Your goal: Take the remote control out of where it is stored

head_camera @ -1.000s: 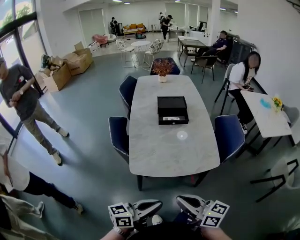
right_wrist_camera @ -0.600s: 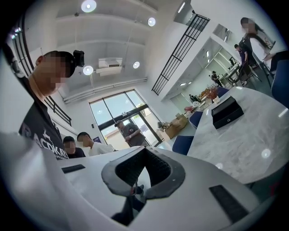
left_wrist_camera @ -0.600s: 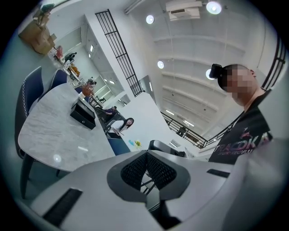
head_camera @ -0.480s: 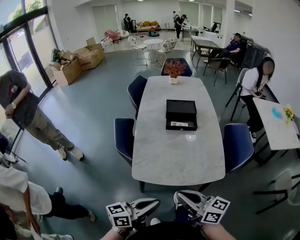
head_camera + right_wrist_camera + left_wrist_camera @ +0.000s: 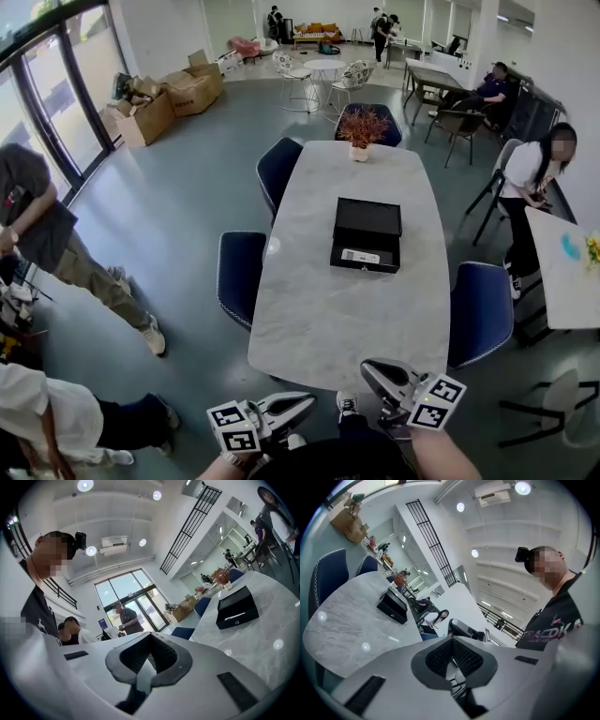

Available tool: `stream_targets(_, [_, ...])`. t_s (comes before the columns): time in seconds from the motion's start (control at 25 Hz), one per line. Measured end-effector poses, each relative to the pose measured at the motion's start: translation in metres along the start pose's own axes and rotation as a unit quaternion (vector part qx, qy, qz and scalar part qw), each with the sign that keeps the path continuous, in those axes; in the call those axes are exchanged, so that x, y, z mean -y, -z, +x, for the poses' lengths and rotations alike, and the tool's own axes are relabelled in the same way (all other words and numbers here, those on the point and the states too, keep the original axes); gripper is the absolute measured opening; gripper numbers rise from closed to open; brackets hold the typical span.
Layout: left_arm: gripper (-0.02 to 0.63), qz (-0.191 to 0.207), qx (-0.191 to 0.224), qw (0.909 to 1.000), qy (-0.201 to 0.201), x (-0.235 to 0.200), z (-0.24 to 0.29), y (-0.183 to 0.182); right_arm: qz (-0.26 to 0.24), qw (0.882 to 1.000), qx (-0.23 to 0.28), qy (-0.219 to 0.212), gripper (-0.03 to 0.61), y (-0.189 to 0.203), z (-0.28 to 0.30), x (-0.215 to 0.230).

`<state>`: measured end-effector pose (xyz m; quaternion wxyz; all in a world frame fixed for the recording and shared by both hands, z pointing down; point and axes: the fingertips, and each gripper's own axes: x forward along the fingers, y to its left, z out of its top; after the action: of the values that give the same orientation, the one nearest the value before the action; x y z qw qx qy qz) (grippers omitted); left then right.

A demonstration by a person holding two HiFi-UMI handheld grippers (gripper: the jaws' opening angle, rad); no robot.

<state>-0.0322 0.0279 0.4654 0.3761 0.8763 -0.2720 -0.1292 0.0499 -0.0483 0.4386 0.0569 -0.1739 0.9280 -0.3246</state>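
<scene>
A black box [image 5: 367,234] lies mid-table on the marble table [image 5: 319,319], its front drawer pulled out. A pale remote control [image 5: 360,256] lies in the drawer. Both grippers hang low at the near edge, well short of the table. My left gripper [image 5: 305,405] is shut and holds nothing. My right gripper [image 5: 375,373] is shut too, with nothing in it. The left gripper view shows the closed pads [image 5: 440,656] and the box [image 5: 392,606] far off. In the right gripper view the box [image 5: 236,607] sits beyond the closed pads [image 5: 161,653].
Blue chairs [image 5: 241,272] [image 5: 480,309] flank the table. A potted plant [image 5: 361,136] stands at its far end. People [image 5: 42,234] stand at the left; one [image 5: 539,178] sits at the right by a white table [image 5: 567,281]. Cardboard boxes [image 5: 178,94] lie far left.
The table and box now sit nearer and more to the right in the head view. The person at the left has walked on. Both grippers stay shut and low.
</scene>
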Motion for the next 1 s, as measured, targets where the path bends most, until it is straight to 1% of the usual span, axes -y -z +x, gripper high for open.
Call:
stream_targets(0.16, [0.006,-0.004,0.009,0.9998,-0.019,-0.018,0.022,-0.008,-0.011,1.0,-0.009,-0.001,0.006,-0.029,0.006,0.05])
stream_targets(0.4, [0.006,-0.014,0.024,0.9982,-0.053,-0.037,0.049,-0.018,-0.032,0.999,-0.034,0.009,0.006,-0.065,0.015,0.13])
stream_targets(0.64, [0.006,-0.021,0.042,0.9958,-0.078,-0.05,0.063,-0.025,-0.049,0.995,-0.078,0.035,0.006,-0.089,0.032,0.209])
stream_targets(0.84, [0.006,-0.029,0.056,0.9924,-0.106,-0.061,0.072,-0.027,-0.074,0.986,-0.132,0.066,0.008,-0.104,0.052,0.286])
stream_targets(0.96, [0.006,-0.028,0.061,0.9908,-0.118,-0.064,0.076,-0.029,-0.091,0.974,-0.184,0.094,0.014,-0.111,0.066,0.33])
stream_targets(1.0, [0.006,-0.028,0.061,0.9904,-0.12,-0.064,0.077,-0.03,-0.095,0.97,-0.202,0.098,0.036,-0.111,0.071,0.343])
